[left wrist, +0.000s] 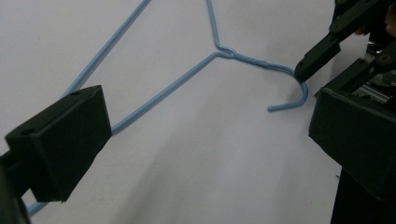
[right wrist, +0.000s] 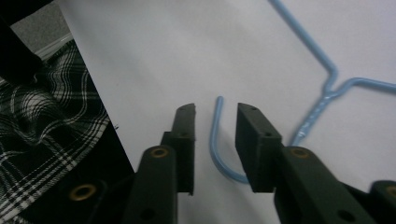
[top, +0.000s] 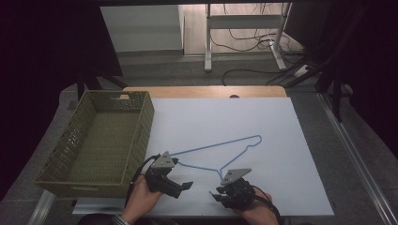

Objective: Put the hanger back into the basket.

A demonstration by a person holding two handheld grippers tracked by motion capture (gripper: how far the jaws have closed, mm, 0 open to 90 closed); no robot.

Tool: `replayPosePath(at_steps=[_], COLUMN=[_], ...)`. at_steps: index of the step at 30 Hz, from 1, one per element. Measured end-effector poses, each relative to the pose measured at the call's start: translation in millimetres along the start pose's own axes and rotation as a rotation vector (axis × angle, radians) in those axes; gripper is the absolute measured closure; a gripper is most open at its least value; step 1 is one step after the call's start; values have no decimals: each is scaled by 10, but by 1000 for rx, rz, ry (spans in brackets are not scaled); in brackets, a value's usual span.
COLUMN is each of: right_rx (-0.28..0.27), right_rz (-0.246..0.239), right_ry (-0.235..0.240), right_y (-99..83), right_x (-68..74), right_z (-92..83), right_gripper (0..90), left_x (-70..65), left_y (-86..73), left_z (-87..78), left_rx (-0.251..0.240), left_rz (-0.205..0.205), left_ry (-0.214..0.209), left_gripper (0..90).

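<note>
While the white surface (top: 281, 140) carries everything we care about, the work on it looks barely begun. We take the blue wire hanger (top: 220, 149) as our landmark: it lies flat near the middle of the surface, its triangle spreading away from us and its hook curling toward our near edge.

Well to the left of the hanger stands the green basket (top: 141, 117), with nothing visible inside it, its right wall just beside the hanger's left corner. If the basket is where the hanger is meant to go, which we only guess, that whole carry is still ahead.

Our left tongs (top: 180, 186) hover over the hanger's left arm; in the left gripper view the jaws stand wide apart with the wire (left wrist: 159, 95) running between them, untouched, so they are released.

Our right tongs (right wrist: 215, 140) straddle the hanger's hook (right wrist: 215, 135) at its near end. In the right gripper view the two black jaws have narrowed to either side of the curve, yet a sliver of white surface shows on each side of the wire, so we judge them not yet clenched on it.

So far, then: both tongs are placed at the hanger, no grip is made, and the hanger is not lifted. Left to do: close on the hook, secure the arm, raise it.
</note>
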State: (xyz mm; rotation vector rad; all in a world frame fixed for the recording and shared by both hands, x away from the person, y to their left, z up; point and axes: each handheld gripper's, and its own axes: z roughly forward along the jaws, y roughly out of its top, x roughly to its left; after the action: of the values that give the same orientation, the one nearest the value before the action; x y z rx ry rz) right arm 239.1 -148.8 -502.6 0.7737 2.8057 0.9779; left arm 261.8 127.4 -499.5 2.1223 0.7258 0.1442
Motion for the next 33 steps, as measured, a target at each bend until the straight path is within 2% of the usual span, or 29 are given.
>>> replayPosePath(at_steps=[8, 12, 14, 17, 19, 21, 24, 26, 30, 33], right_rx=[52, 52, 53, 57, 50, 36, 22, 12, 1, -1], right_rz=[-36, -27, -22, -28, -30, -24, -22, -20, -12, -11], right_ry=[-24, -31, -30, -42, -43, -40, -40, -38, -32, -28], right_y=[-9, -19, -18, -5, 7, 28, 60, 82, 114, 131], right_x=[29, 12, 10, 30, 38, 40, 50, 57, 58, 59], right_z=[152, 157, 156, 153, 137, 102, 54, 23, -28, -45], right_gripper=[793, 858, 861, 866, 866, 866, 866, 866, 867, 867], left_x=[12, 11, 6, 6, 9, 1, 11, 30, 75, 111], left_y=[7, 7, 12, 21, 28, 45, 85, 113, 178, 227], left_z=[8, 22, 33, 49, 62, 77, 102, 123, 173, 245], left_rx=[-10, 14, 26, 50, 55, 65, 81, 75, 94, 98], left_rz=[7, -9, -19, -6, -12, -10, 8, 1, 27, 19], left_ry=[-10, -15, -16, 1, 2, 20, 43, 35, 42, 44], left_gripper=[2, 5, 11, 15, 15, 15, 15, 18, 19, 38])
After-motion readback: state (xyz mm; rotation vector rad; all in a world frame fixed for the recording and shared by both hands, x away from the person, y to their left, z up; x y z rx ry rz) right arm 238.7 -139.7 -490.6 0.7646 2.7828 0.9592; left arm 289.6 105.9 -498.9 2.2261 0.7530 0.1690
